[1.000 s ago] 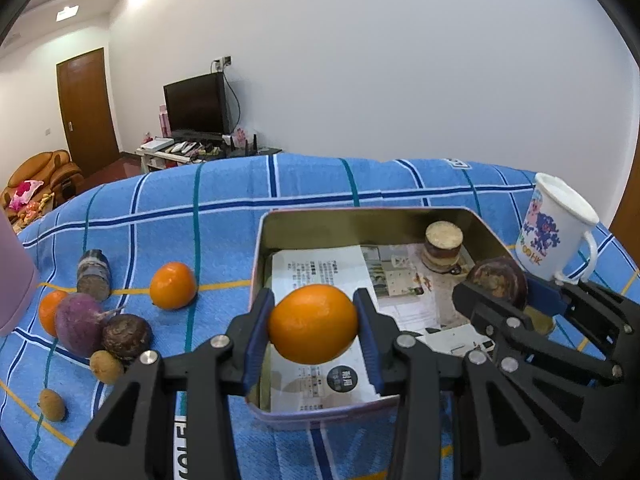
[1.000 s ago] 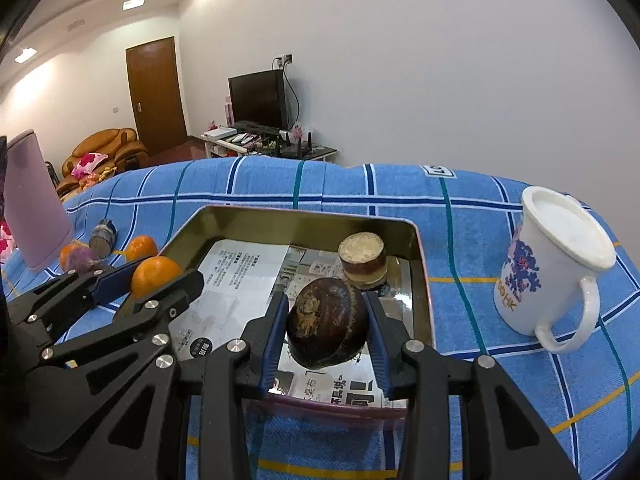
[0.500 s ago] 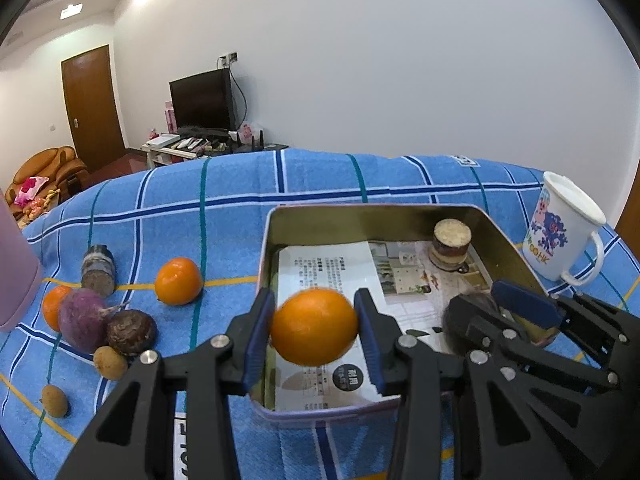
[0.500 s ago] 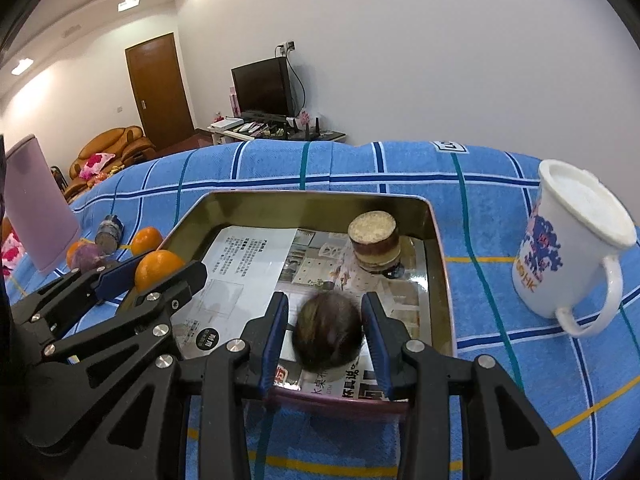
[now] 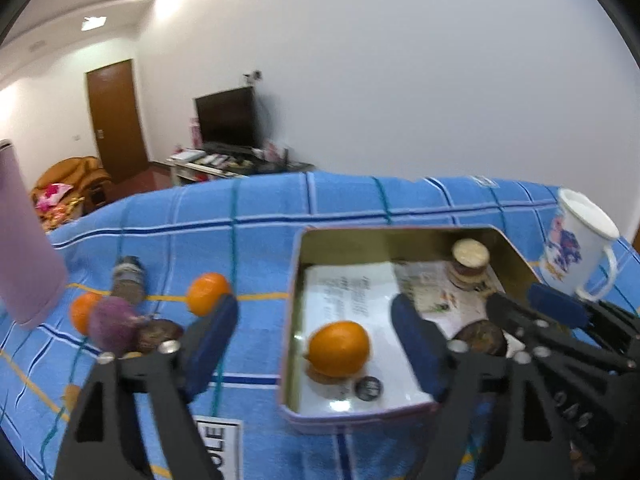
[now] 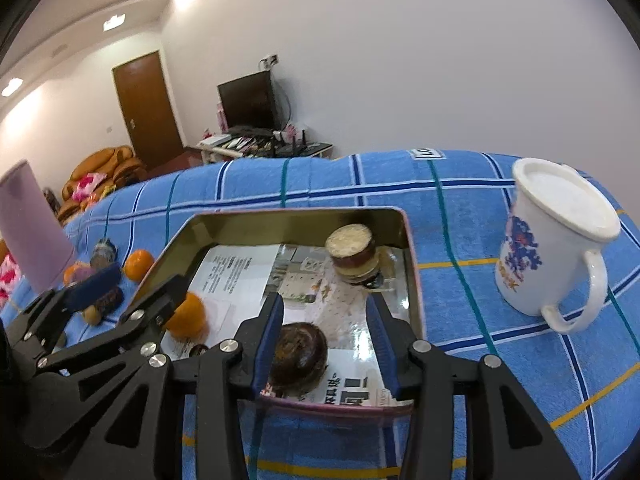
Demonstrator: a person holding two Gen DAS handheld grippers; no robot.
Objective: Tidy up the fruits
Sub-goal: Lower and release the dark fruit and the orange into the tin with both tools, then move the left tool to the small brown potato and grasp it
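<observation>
A gold metal tin (image 5: 298, 280) (image 6: 412, 264) lined with newspaper sits on the blue checked cloth. An orange (image 5: 339, 348) (image 6: 186, 316) lies in its near left part, between the spread fingers of my open left gripper (image 5: 316, 340). A dark brown round fruit (image 6: 298, 354) (image 5: 480, 338) lies in the near right part, between the fingers of my open right gripper (image 6: 326, 332). Left of the tin lie two more oranges (image 5: 206, 294), a purple fruit (image 5: 112, 324) and a brown fruit (image 5: 158, 334).
A small lidded jar (image 6: 352, 254) stands at the tin's far right. A white mug (image 6: 556, 236) stands right of the tin. A pink cup (image 5: 24, 240) and a small jar (image 5: 128, 276) stand at the left. A TV and door are behind.
Both grippers have opened. The orange and the brown fruit have dropped out of them and now lie in the tin.
</observation>
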